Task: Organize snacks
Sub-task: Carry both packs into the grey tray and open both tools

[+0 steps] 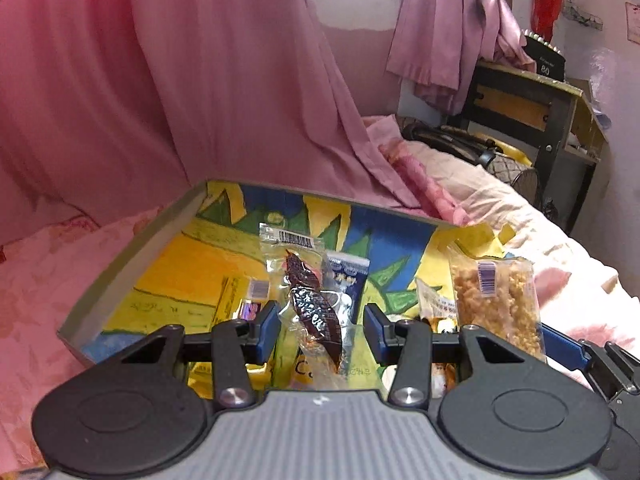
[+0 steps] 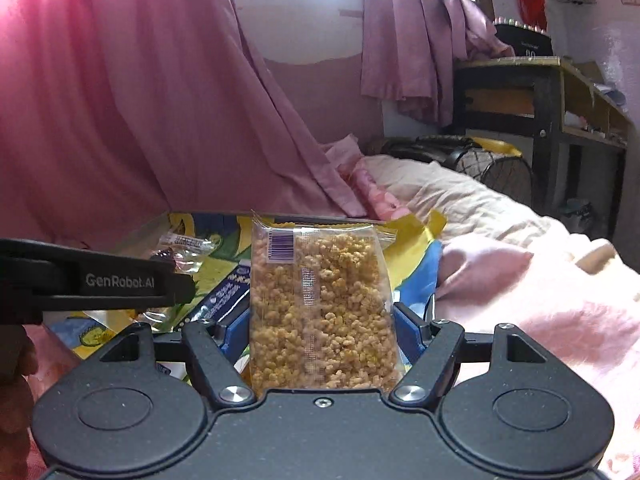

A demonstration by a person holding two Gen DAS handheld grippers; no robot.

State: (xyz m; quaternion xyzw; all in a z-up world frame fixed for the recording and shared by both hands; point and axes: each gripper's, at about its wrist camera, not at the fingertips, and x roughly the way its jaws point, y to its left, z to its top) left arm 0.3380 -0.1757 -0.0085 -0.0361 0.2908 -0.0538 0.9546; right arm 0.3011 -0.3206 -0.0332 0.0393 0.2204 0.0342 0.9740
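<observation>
A colourful yellow, blue and green box (image 1: 120, 268) lies on the bed with several snack packets in it. My left gripper (image 1: 322, 330) stands over the box; a clear packet with a dark dried snack (image 1: 308, 296) stands upright between its blue pads, which sit apart from it on both sides. My right gripper (image 2: 322, 330) is shut on a clear bag of golden puffed-grain snack (image 2: 320, 308), held upright over the box's right side; this bag also shows in the left wrist view (image 1: 496, 304). A blue-and-white packet (image 1: 348, 280) lies behind the dark snack.
A pink floral bedsheet (image 2: 540, 300) surrounds the box. A pink curtain (image 1: 160, 80) hangs behind it. A dark desk (image 1: 540, 120) and a wire fan (image 2: 504, 176) stand at the far right. The left gripper's body (image 2: 100, 280) crosses the right wrist view.
</observation>
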